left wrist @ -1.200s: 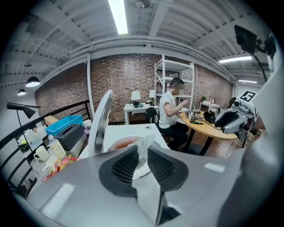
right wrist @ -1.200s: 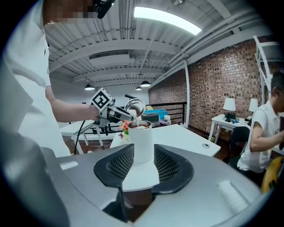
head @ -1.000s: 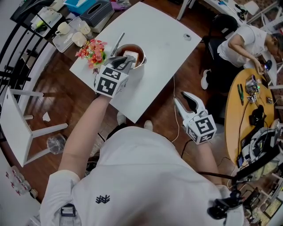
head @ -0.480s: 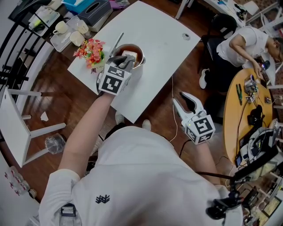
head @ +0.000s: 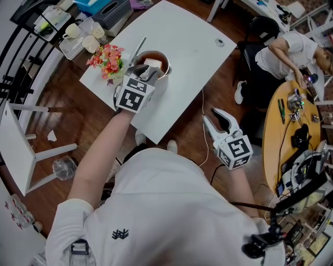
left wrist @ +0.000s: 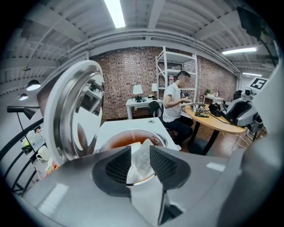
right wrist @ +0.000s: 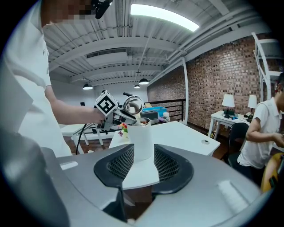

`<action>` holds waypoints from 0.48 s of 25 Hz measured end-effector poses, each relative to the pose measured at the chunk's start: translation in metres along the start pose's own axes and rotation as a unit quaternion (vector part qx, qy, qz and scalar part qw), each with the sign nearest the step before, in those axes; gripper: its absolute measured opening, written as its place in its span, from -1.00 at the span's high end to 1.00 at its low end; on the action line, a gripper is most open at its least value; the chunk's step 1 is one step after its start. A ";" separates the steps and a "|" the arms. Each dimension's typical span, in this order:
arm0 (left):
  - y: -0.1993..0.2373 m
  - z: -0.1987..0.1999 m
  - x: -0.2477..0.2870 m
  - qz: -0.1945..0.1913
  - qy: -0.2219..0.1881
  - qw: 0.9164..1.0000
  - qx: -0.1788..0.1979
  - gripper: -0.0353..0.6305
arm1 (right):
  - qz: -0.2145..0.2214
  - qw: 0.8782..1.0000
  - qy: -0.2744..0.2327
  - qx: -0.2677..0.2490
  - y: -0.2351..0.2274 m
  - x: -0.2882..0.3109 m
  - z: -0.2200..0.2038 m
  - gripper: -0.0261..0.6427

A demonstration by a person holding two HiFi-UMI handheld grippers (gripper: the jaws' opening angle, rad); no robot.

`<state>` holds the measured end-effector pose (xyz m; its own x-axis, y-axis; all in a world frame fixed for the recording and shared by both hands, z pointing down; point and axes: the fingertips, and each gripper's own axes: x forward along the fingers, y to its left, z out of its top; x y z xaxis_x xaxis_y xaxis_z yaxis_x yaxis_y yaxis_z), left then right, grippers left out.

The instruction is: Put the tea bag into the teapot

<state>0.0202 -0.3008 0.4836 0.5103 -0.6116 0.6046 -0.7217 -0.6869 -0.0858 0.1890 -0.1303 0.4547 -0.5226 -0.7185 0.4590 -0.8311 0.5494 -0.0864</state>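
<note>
The white teapot (head: 167, 66) stands on the white table (head: 192, 62) with its metal lid (left wrist: 73, 111) tipped up and brown tea inside. My left gripper (head: 148, 72) hovers at the pot's near rim. Its jaws have just been opening, and the white tea bag (left wrist: 141, 162) sits loosely between the pads (left wrist: 116, 166) right over the mouth. The bag shows as a white patch (head: 152, 63) in the head view. My right gripper (head: 217, 118) hangs off the table's near right side, open and empty, pointing at the teapot (right wrist: 142, 139).
A bunch of pink and orange flowers (head: 106, 58) stands just left of the pot. Behind it are a tray of cups (head: 83, 41) and a tissue box (head: 112, 11). A small round object (head: 220, 43) lies far right on the table. A person (head: 286, 52) sits at a round wooden table (head: 278, 130).
The picture has shifted slightly between the earliest frame and now. Both grippers keep their places, the left one staying at the pot's rim with the tea bag.
</note>
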 end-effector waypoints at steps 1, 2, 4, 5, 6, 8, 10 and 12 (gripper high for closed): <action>0.000 0.000 -0.001 0.001 0.000 1.000 0.001 0.58 | 0.000 1.000 0.000 0.000 0.000 0.000 0.000 0.53; 0.000 0.000 -0.001 0.002 0.000 1.000 0.002 0.58 | 0.001 1.000 -0.001 0.000 0.000 0.000 0.000 0.53; -0.001 0.000 -0.003 0.005 -0.001 1.000 0.003 0.58 | 0.002 1.000 -0.003 -0.001 0.000 -0.001 -0.001 0.53; -0.002 0.000 -0.004 0.006 -0.001 1.000 0.003 0.58 | 0.003 1.000 -0.003 -0.002 0.000 -0.002 -0.001 0.53; -0.003 0.000 -0.005 0.007 -0.002 1.000 0.004 0.58 | 0.004 1.000 -0.004 -0.002 0.000 -0.003 -0.001 0.53; -0.006 0.001 -0.009 0.010 -0.004 1.000 0.007 0.58 | 0.008 1.000 -0.006 -0.004 0.000 -0.004 -0.001 0.53; -0.010 0.003 -0.015 0.016 -0.006 1.000 0.014 0.58 | 0.013 1.000 -0.009 -0.005 0.001 -0.007 -0.001 0.53; -0.016 0.005 -0.024 0.022 -0.011 0.999 0.020 0.58 | 0.020 1.000 -0.013 -0.006 0.003 -0.011 -0.002 0.53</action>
<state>0.0222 -0.2768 0.4668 0.4886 -0.6498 0.5822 -0.7244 -0.6741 -0.1445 0.1923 -0.1195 0.4512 -0.5600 -0.7065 0.4327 -0.8073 0.5828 -0.0930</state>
